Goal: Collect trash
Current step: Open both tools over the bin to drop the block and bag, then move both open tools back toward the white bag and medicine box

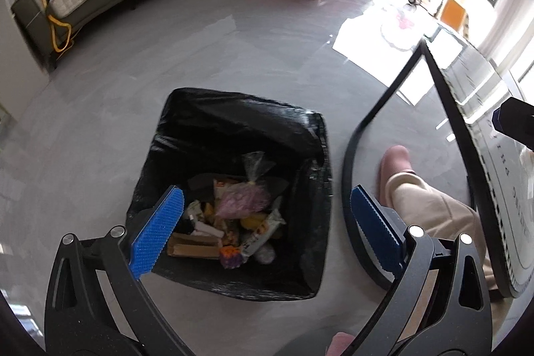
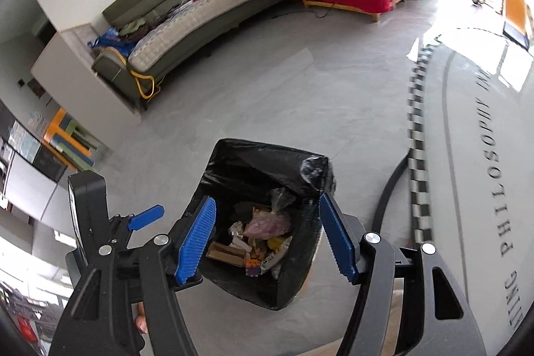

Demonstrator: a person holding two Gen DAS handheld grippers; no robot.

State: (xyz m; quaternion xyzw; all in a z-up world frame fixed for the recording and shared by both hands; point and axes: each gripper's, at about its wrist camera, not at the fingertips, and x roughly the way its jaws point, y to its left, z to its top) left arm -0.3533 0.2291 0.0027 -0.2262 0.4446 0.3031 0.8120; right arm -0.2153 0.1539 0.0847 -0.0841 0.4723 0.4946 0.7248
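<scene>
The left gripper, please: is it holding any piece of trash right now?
No, the left gripper stands wide open above the bin with nothing between its blue pads, and the trash lies inside.

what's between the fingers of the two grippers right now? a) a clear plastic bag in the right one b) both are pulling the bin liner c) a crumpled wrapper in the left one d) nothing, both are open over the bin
d: the left gripper and right gripper stand open and empty above the black-lined trash bin, where the mixed trash already lies.
</scene>
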